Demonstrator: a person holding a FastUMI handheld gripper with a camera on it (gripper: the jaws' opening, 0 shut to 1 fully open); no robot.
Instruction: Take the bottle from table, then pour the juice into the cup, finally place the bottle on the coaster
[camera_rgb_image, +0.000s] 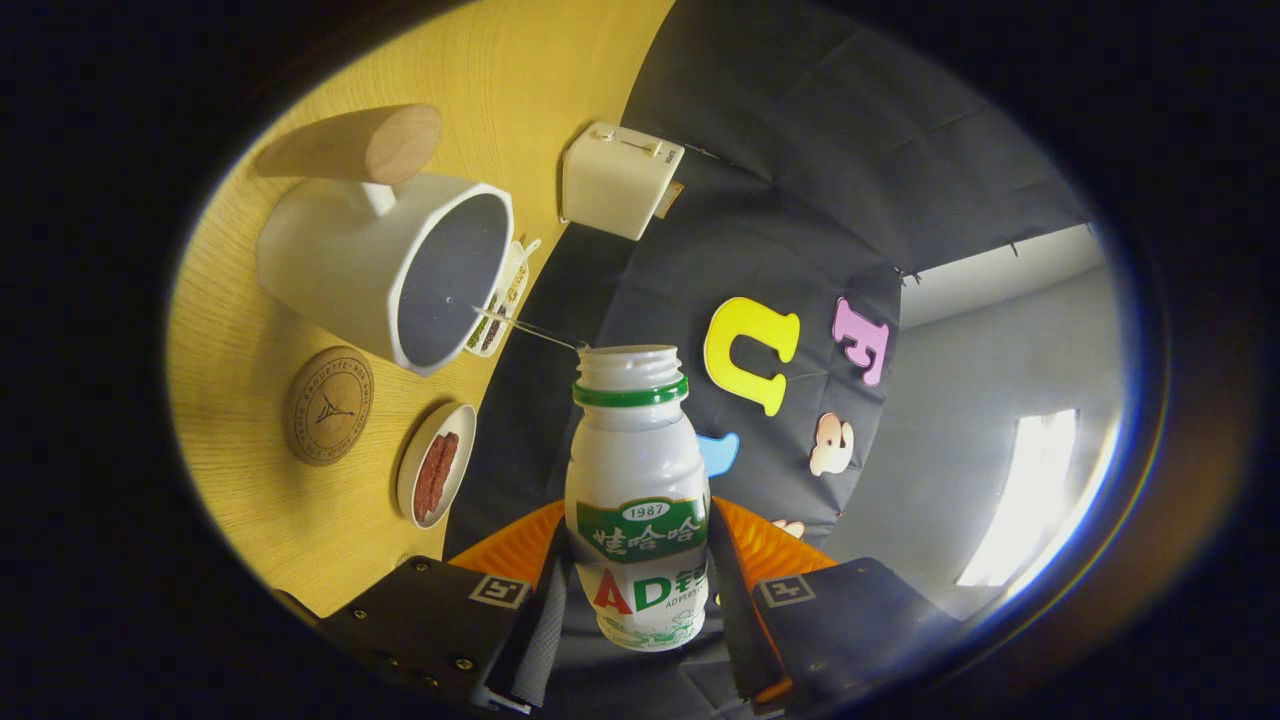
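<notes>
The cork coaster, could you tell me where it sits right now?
In the gripper view the cork coaster lies flat on the wooden table, between the white cup and the small dish, apart from the bottle held in the gripper.

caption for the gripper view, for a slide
Gripper shut on open bottle, tipped toward white cup.

The gripper (637, 600) has two broad, flat finger blocks, each carrying a small square black-and-white marker tag near its inner top corner. Small screws dot the left block. Ribbed fan-shaped guards rise behind the blocks, one on each side.
</notes>
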